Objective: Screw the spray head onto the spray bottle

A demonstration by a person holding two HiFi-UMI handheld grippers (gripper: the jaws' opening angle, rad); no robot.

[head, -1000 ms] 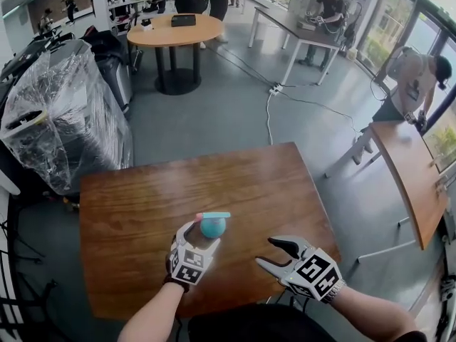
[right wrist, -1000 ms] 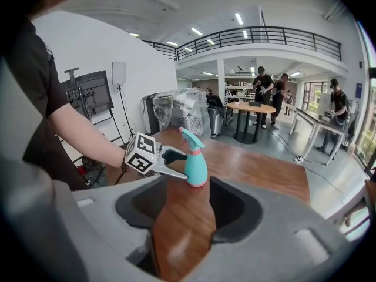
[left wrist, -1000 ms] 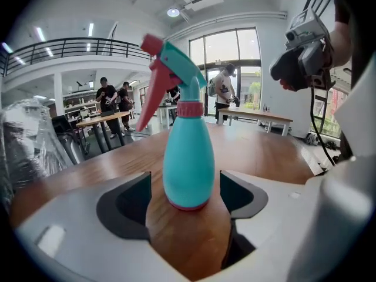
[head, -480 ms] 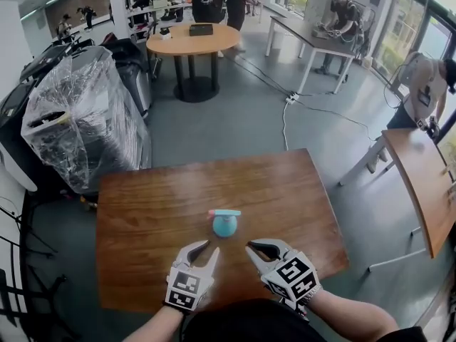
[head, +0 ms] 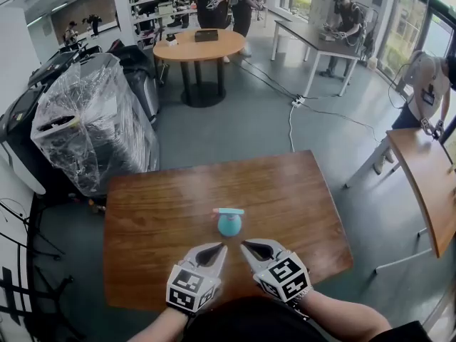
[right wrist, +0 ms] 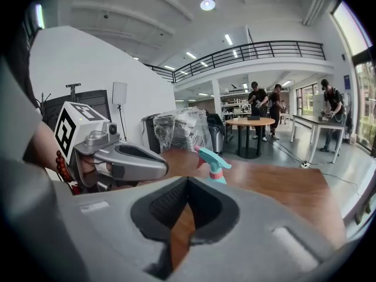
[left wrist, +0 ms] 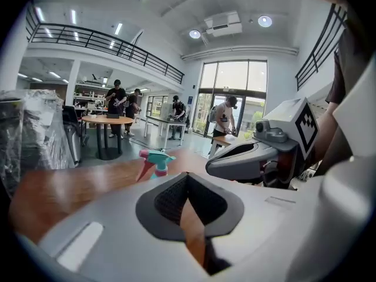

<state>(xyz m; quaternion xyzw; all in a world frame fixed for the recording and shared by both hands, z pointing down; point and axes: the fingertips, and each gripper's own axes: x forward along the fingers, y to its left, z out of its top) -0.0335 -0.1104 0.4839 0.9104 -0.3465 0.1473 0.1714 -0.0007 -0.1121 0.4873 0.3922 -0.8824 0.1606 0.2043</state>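
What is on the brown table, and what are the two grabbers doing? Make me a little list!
Table: brown wooden table
Bottle: round light-blue plastic spray bottle, upright, mid-table
Top: teal-and-pink spray head, sitting on the bottle
Left gripper: jaws just closed, empty
Right gripper: jaws just closed, empty
Touching bottle: neither

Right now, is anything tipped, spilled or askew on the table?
Nothing stands out. The spray bottle stands upright on the table, spray head on, no spill. The left gripper and right gripper, just closed, hold nothing.
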